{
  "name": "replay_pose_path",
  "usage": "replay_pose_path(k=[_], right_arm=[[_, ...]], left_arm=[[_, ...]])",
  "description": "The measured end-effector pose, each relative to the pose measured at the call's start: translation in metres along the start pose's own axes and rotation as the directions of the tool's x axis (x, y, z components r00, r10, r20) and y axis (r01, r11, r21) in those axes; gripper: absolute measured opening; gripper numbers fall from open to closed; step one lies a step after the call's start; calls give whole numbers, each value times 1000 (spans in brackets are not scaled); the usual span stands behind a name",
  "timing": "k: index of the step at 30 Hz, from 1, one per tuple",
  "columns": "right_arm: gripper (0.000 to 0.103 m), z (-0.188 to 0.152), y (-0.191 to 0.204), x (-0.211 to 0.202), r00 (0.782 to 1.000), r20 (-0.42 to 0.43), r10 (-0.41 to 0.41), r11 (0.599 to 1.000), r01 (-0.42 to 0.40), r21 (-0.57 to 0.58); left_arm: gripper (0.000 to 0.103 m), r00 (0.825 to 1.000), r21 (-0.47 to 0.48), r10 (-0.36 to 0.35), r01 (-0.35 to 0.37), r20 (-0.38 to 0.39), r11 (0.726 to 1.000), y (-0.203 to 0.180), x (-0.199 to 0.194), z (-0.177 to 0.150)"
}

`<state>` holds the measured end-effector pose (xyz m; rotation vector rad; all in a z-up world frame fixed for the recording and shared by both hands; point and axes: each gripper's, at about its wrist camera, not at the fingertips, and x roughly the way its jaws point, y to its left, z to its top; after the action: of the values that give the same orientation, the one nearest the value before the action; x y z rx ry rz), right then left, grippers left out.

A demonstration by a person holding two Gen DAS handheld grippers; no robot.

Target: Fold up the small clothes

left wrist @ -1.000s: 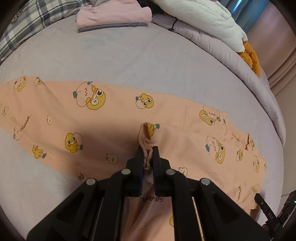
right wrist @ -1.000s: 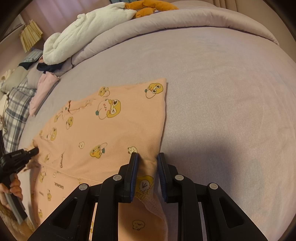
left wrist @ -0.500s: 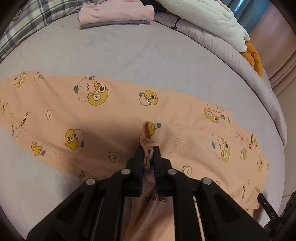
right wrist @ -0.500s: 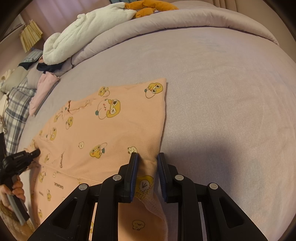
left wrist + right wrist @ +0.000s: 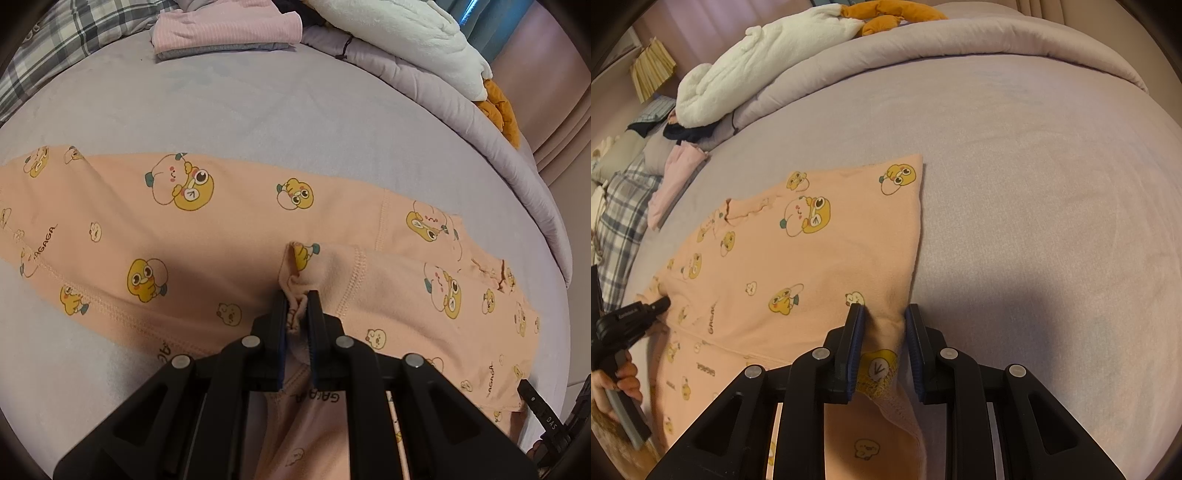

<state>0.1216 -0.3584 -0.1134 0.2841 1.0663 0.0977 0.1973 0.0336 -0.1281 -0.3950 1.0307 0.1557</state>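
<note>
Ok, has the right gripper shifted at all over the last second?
No. The right gripper sits where it was against the rolled quilt, gripping the peach garment.

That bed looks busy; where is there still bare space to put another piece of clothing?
Bare sheet lies right of the peach garment, up to the rolled duvet. A second bare strip runs between the garment and the folded pink clothes. The head end, with a white plush, is crowded.

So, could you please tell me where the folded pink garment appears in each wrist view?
Left wrist: folded pink garment at top centre, on the bed.
Right wrist: far left, mid-height, beside the plaid fabric.
Shared landmark: the white plush blanket on the rolled duvet.
</note>
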Motion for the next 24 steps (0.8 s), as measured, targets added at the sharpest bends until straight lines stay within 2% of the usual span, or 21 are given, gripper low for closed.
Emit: replay_pose_path(k=[5,10,14,24], right_arm=[[23,0,0,0,1000,1,-2,1000,2,0],[23,-1,0,0,1000,2,-3,1000,3,1],[23,-1,0,0,1000,6,-11,1000,11,-1],[23,-4,8,0,997,21,-71,997,72,-18]], left_arm=[[13,1000,-1,7,-7,4,1000,-2,-1,-2],[13,999,-58,-42,41,-10,998,8,0,0],[13,996,-119,-89,89,11,989,18,-1,-3],[13,994,-110,-99,102,35,989,18,-2,-6]])
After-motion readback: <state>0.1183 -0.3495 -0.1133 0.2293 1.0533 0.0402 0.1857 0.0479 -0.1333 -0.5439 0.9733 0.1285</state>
